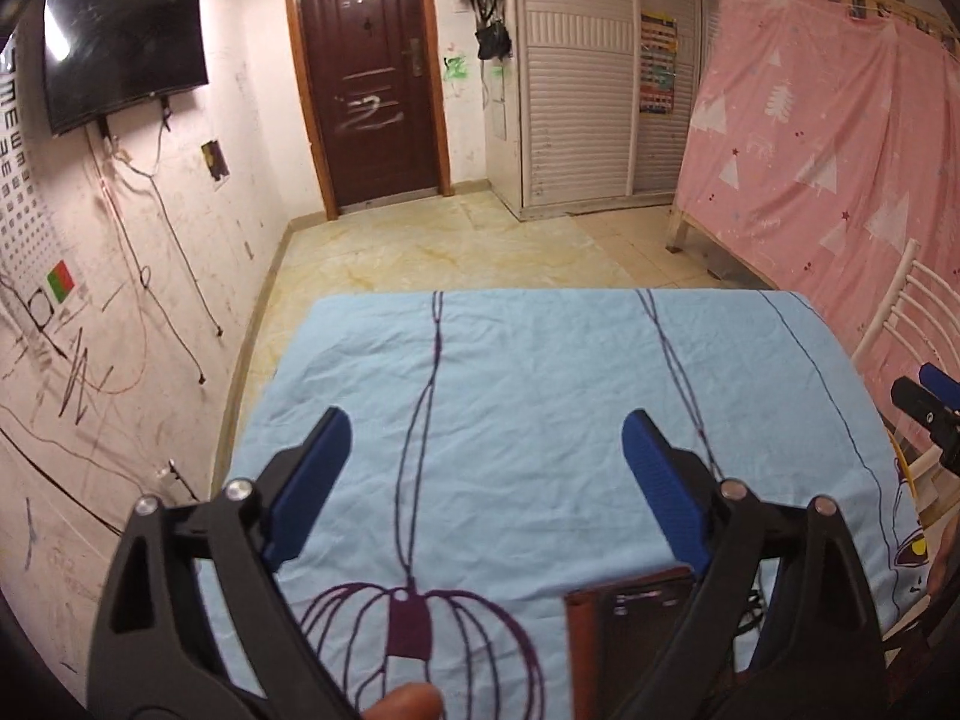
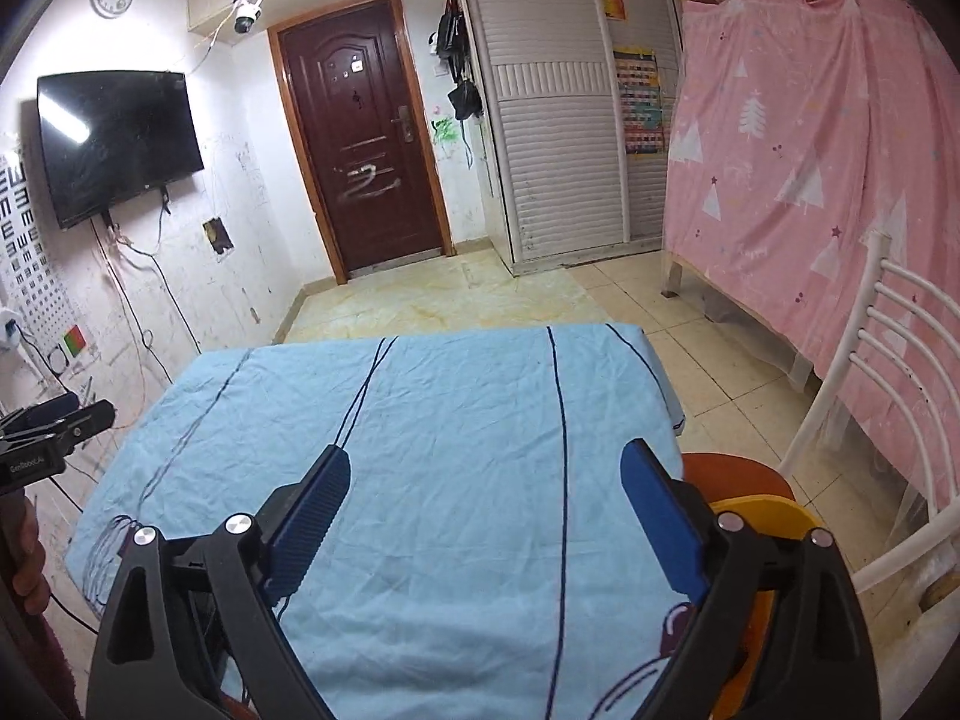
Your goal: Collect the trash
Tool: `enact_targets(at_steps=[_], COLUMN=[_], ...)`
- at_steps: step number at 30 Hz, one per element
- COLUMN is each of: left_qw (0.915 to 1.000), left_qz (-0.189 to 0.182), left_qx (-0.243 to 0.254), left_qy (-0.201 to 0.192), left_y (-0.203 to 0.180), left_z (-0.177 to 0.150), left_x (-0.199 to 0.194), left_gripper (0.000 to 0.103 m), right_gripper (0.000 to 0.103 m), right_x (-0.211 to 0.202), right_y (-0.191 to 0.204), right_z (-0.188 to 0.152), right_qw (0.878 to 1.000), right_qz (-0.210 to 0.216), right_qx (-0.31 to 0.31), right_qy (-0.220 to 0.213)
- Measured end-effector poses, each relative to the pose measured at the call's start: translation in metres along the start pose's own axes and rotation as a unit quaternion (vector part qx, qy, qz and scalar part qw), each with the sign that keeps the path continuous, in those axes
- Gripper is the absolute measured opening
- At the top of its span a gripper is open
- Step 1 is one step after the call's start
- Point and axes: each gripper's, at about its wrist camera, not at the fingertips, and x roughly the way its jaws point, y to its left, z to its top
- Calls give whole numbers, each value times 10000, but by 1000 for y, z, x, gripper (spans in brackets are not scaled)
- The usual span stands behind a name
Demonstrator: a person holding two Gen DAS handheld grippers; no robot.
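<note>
Trash: none visible in either view, so its direction from the jaws, its long axis and the nearer hand cannot be told. Landmark: bench under a wrinkled light-blue cloth with dark line drawings point(image 1: 540, 396). Over its near edge, one left gripper point(image 1: 486, 483) and one right gripper point(image 2: 483, 519), both jaws spread wide, nothing between them. At that same edge: one dark brown-framed flat item point(image 1: 630, 618), unidentifiable. Beside the bench's right corner: one white slatted metal chair point(image 2: 888, 396).

Both tongs point(image 1: 486, 456) point(image 2: 485, 492): black frames, ribbed blue pads point(image 1: 660, 480), silver rivets; maroon sleeve point(image 2: 57, 666)
</note>
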Motion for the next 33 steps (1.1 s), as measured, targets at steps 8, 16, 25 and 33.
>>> enact_targets(at_steps=[8,16,25,33], left_qw=[9997,9991,9989,9990], left_qz=[5,-174,-179,-223], left_qx=[-114,-310,-395,-364], left_qy=[-202,-225,-153,-118], left_y=[27,40,48,46], left_z=[-12,-24,-30,-32], left_x=[23,45,58,59], left_gripper=[91,91,91,91], right_gripper=[87,88,89,90], right_x=[27,47,51,50], right_y=[19,10,11,13], right_z=[-3,-7,-9,-10], right_qw=[9997,9979,9985,9986], right_qz=[202,448,368,326], right_qx=[71,455,389,373], right_qy=[-102,-141,-131,-166])
